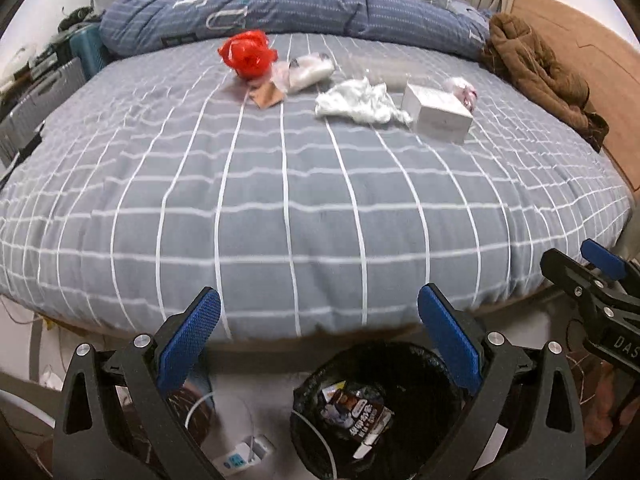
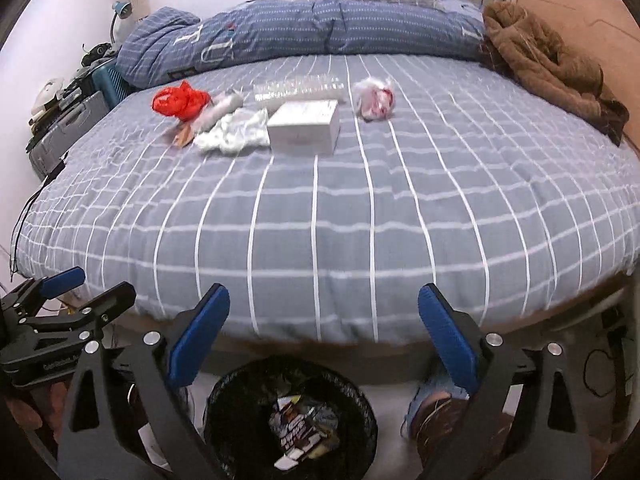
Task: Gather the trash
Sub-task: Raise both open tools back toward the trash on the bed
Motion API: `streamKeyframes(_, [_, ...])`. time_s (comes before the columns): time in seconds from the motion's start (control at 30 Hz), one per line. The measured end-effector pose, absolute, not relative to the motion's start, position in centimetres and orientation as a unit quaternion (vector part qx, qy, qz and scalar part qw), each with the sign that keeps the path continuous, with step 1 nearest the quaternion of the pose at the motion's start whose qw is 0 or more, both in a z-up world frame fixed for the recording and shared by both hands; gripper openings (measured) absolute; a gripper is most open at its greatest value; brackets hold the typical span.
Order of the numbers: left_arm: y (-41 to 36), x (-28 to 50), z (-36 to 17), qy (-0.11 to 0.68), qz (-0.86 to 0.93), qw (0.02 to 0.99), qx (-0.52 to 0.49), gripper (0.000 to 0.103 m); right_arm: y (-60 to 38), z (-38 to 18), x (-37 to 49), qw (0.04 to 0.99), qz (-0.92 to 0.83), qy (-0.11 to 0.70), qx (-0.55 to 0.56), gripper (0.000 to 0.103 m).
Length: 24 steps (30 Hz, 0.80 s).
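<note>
Both pairs of jaws stand wide apart and hold nothing: our left gripper [image 1: 319, 320] and our right gripper [image 2: 324, 316] hang side by side at the foot of the bed [image 2: 320, 248], each one visible at the edge of the other's view.

Nearest us, on the floor below the mattress edge, sits the black-lined trash bin [image 2: 224, 408], which already has some printed wrappers [image 2: 298, 426] at its bottom. A white power strip [image 1: 240, 456] and its cable lie on the floor just beside the bin, on its left.

Across a long bare stretch of grey checked sheet, the rubbish lies well away from us, in a loose row. The white box [image 2: 304, 128] is nearest, touching the crumpled white tissue [image 2: 234, 132] to its left. Left again lie a scrap of brown card [image 1: 266, 96], a clear plastic wrapper [image 1: 306, 72] and the red plastic bag [image 1: 248, 54]. A clear plastic tray [image 2: 300, 86] sits behind the box, and a small red-and-white bundle [image 2: 374, 98] lies apart on the right. Beyond them are the folded blue duvet [image 2: 280, 36] and a brown coat [image 2: 548, 64].

We judge that collection is barely begun. The risks from here come from crowding and softness: pinching the tissue may drag the box, the thin bags may slip or tear loose, the clear tray is easy to overlook, and jaws pressed too deep would catch the sheet.
</note>
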<state>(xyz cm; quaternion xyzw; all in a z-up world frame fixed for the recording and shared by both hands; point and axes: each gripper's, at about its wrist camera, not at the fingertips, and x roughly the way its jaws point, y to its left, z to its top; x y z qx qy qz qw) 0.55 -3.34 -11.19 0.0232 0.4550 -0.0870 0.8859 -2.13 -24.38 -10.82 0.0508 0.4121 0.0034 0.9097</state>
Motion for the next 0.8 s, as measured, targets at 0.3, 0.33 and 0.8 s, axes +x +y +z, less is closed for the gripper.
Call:
streamKeyframes(0.3, [-2.7, 3.1, -9.3, 0.436, -0.081, 0.896, 0.019, 0.097, -23.7, -9.3, 0.4, 0.923, -0.003, 0.385, 0.028, 0.095])
streamKeyframes(0.33, [-2.6, 3.5, -9.1, 0.435, -0.081, 0.897, 0.018, 0.097, -23.7, -9.3, 0.7, 0.923, -0.003, 0.383, 0.026, 0.095])
streamKeyframes(0.8, [-0.7, 10.3, -10.0, 0.435, -0.060, 0.898, 0.003, 0.097, -24.3, -10.7, 7.1, 0.924, -0.014, 0.381, 0.028, 0.095])
